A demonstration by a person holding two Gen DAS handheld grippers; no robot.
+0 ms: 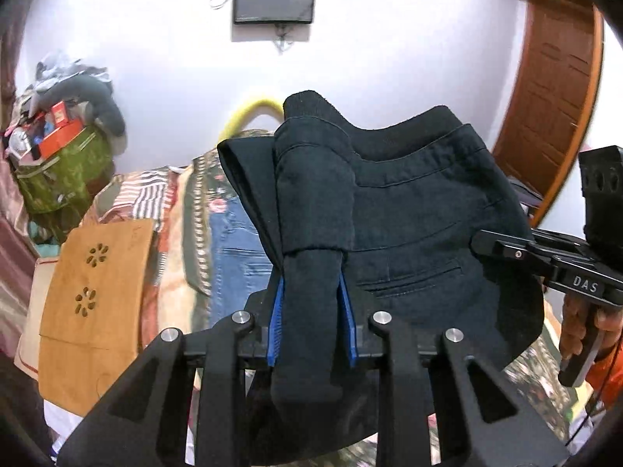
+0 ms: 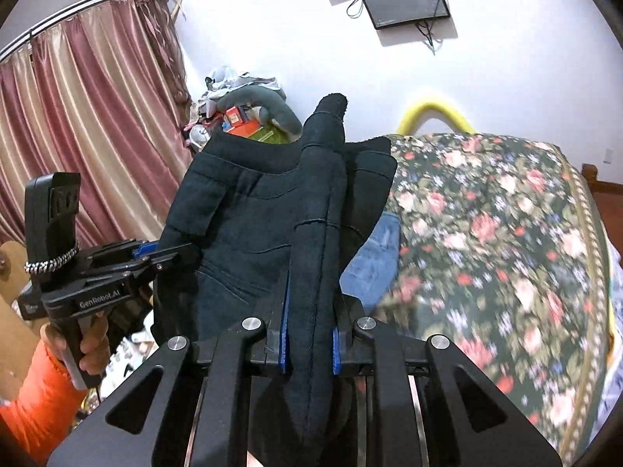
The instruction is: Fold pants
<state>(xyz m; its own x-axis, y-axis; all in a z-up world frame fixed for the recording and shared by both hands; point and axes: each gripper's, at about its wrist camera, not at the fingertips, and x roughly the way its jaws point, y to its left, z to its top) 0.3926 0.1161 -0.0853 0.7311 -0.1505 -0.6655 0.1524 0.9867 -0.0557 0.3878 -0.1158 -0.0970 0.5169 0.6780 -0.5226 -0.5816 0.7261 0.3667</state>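
Dark pants held up between two grippers above a floral bedspread.

Left wrist view: the left gripper [image 1: 311,295] is clamped on a bunched fold of the dark navy pants [image 1: 420,210], waistband and welt pocket showing; the right gripper [image 1: 506,251] grips the far edge.
Right wrist view: the right gripper [image 2: 309,319] pinches a thick fold of the pants [image 2: 241,210]; the left gripper [image 2: 163,255] grips the other side, all above the floral bedspread [image 2: 486,233] and blue jeans [image 2: 373,260].

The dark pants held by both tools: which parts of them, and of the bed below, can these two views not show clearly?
- Pants legs: both views, hidden below the left tool and right tool and cut off by the bottom edge.
- How many folds are done: cannot tell, bunched cloth covers itself.
- Floral bedspread: right wrist view, blurred by motion.
- Jeans on the bed: mostly hidden behind the pants.
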